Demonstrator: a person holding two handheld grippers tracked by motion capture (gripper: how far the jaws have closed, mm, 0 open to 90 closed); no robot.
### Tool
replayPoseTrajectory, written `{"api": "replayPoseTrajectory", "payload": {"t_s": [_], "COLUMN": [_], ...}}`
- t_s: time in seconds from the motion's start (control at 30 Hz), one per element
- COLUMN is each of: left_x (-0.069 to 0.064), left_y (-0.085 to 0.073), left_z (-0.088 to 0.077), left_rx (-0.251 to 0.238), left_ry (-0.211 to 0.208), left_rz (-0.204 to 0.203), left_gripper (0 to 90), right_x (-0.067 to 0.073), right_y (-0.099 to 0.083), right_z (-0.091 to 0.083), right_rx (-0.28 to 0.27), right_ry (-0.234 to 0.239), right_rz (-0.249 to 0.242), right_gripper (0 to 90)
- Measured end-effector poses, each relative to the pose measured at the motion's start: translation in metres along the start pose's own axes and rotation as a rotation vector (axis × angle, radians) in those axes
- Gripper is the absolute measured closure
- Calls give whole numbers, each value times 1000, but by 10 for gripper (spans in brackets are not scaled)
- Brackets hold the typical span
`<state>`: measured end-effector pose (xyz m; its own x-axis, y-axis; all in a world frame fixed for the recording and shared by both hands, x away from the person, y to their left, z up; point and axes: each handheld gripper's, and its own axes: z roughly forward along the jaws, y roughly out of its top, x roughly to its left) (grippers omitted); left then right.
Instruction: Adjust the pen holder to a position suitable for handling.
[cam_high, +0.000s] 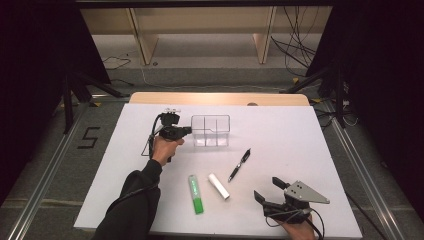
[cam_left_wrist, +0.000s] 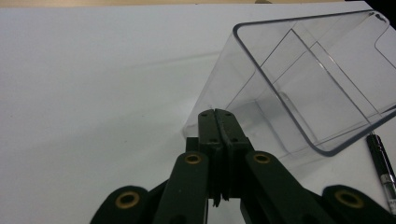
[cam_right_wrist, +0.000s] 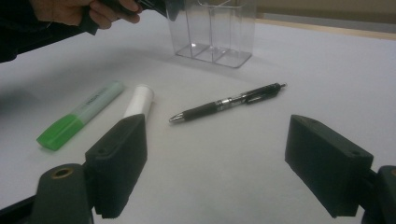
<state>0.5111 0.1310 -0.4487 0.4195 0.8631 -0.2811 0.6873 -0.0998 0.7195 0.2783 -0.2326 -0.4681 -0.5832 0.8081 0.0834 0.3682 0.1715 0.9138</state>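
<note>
Left claw (cam_left_wrist: 218, 112), closed, touches clear organizer (cam_left_wrist: 299, 88) wall.

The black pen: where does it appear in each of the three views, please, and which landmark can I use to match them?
High view: the black pen lies right of centre, slanted, below the clear organizer.
Left gripper view: one end of it shows at the right edge, beside the organizer.
Right gripper view: it lies at the centre, before the organizer.
Shared landmark: the clear organizer.
</note>
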Motion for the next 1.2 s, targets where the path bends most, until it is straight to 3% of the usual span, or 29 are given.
{"api": "replayPoseTrajectory", "payload": {"t_s": [0.3, 0.67, 0.8, 0.9, 0.97, 1.0, 1.1, 1.13, 1.2], "left_x": [-8, -12, -9, -8, -6, -6, -5, -4, -3], "left_y": [3, 5, 5, 5, 5, 4, 0, -1, -5], "left_z": [7, 11, 3, -4, -8, -10, -18, -21, -26], "left_rx": [-12, -23, -38, -35, -12, -8, -10, -10, -11], "left_ry": [-4, -15, -30, -15, -28, -31, -36, -33, -40], "left_rz": [-15, 4, 5, 50, 45, 41, 32, 28, 34], "left_gripper": [890, 882, 813, 758, 660, 660, 528, 447, 418], "right_x": [0, -1, -1, -2, -1, -1, -1, -1, -2], "right_y": [0, 0, -1, -1, -1, -1, -1, -1, -1], "right_z": [0, -1, -1, -1, -1, -1, -1, -1, -1], "right_rx": [3, 0, 3, 3, 1, 1, 2, 2, 2], "right_ry": [1, 2, 2, 0, 1, 1, 0, -2, -2], "right_rz": [2, 1, 5, 6, 3, 3, 4, 3, 4], "right_gripper": [218, 219, 219, 219, 219, 219, 219, 219, 219]}}
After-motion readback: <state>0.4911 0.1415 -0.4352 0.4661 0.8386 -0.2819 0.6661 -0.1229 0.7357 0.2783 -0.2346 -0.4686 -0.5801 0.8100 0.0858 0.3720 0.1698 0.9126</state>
